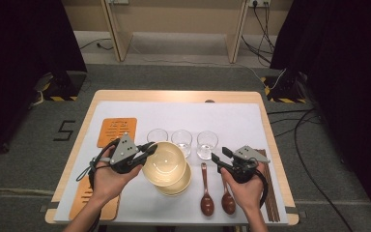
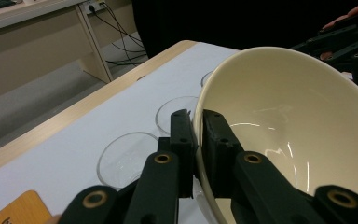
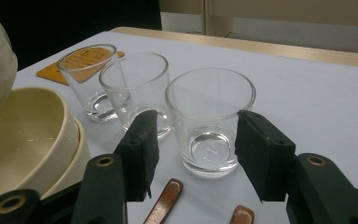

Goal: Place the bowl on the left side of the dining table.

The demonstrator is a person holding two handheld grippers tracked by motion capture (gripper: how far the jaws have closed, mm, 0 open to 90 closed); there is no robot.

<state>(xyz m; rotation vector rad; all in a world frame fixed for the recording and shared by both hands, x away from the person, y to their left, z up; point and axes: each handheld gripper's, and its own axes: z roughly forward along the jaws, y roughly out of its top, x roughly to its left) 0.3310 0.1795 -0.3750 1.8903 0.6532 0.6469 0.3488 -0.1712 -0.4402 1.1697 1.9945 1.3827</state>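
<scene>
The left claw (image 2: 193,122), nearest the lens in the left gripper view, is clenched on the rim of the top cream bowl (image 1: 164,162), one jaw inside and one outside, tilting it off the stack of bowls (image 1: 179,185) near the front middle of the white surface (image 1: 241,121). The bowl looks stiff, glazed, slippery and breakable, probably moderately heavy for an edge pinch, so a deeper bite on the rim would serve better. The right claw (image 3: 193,149) hangs released, framing the nearest of three drinking glasses (image 1: 207,144). Two brown spoons (image 1: 206,202) lie below.
</scene>
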